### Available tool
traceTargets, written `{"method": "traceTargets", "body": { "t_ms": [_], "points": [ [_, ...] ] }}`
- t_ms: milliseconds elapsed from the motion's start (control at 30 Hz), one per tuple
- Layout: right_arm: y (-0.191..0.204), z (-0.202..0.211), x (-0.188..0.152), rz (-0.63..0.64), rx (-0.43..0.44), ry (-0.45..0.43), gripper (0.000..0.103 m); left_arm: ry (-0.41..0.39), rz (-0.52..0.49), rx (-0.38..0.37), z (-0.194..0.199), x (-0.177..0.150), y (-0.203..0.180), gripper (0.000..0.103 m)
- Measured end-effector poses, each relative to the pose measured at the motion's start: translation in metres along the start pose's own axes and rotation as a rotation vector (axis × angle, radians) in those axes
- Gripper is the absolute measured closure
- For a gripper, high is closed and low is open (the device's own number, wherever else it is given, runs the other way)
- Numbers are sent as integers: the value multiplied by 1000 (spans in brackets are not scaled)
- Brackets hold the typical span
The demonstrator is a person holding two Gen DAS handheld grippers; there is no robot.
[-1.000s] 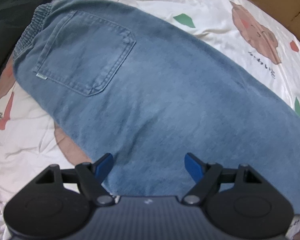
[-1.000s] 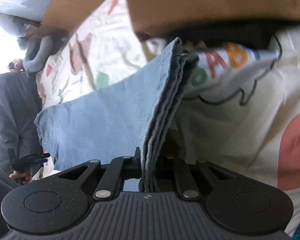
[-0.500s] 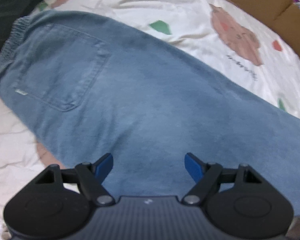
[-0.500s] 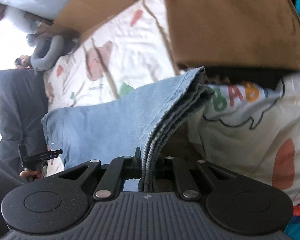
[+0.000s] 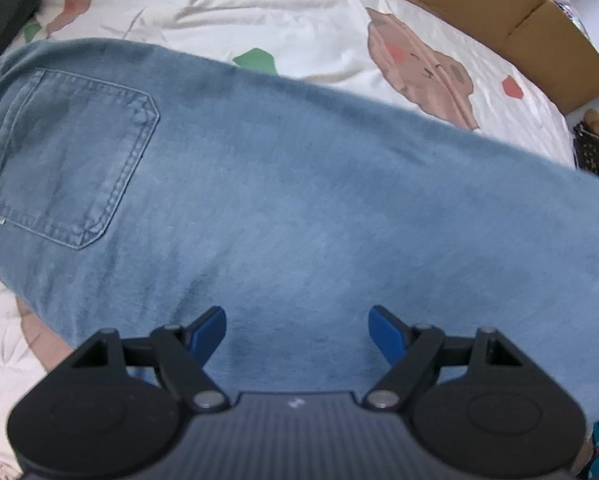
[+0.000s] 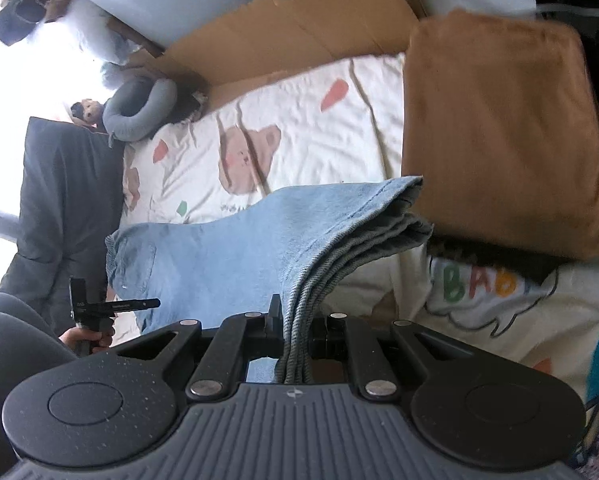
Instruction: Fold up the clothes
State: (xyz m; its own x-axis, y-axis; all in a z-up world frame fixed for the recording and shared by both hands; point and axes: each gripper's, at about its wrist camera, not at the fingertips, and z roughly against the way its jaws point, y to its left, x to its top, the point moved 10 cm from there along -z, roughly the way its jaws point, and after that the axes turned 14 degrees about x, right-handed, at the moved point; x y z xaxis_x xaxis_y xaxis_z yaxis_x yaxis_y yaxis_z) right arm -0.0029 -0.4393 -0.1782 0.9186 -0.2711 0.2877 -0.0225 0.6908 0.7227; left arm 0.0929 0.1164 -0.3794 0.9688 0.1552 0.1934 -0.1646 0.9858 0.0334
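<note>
the blue denim jeans (image 5: 283, 184) lay stretched across a cream bedsheet (image 5: 311, 32) printed with bears, back pocket (image 5: 71, 160) facing up and the elastic waistband at the left edge of the left wrist view. the left gripper (image 5: 297, 332) hung over the middle of the jeans with its blue-tipped jaws spread wide and nothing between them. the right gripper (image 6: 295, 320) was pressed together on the stacked hem edges of the jeans (image 6: 259, 248), and that leg end was lifted off the bed while the waist end rested on the sheet. a folded brown blanket (image 6: 499, 132) sat just beyond the raised hem, with flattened cardboard (image 6: 299, 24) along the far side of the bed.
</note>
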Motion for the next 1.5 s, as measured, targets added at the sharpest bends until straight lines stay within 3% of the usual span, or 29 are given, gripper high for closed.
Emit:
{"method": "traceTargets", "body": {
  "t_ms": [300,600,700,767,833,1133,1333,1500],
  "points": [
    [6,47,42,41,-90,-68,95,-11,-50,-91,-5,5,-31,22],
    [2,76,62,51,-192,-81,95,62,-130,-341,-10,-18,-86,26],
    [2,82,68,49,-217,-90,95,75,-138,-387,-13,-27,-97,34],
    [2,86,72,45,-231,-97,95,101,-132,-432,-16,-35,-104,53],
    [3,85,74,50,-245,-89,95,120,-141,-462,-18,-43,-110,62],
    [25,62,75,85,-271,-16,95,195,-189,-540,-33,-79,-132,93],
    [37,49,77,97,-266,4,95,210,-190,-577,-40,-92,-138,98],
    [43,43,76,109,-272,26,95,208,-225,-550,-49,-96,-137,102]
  ]
}}
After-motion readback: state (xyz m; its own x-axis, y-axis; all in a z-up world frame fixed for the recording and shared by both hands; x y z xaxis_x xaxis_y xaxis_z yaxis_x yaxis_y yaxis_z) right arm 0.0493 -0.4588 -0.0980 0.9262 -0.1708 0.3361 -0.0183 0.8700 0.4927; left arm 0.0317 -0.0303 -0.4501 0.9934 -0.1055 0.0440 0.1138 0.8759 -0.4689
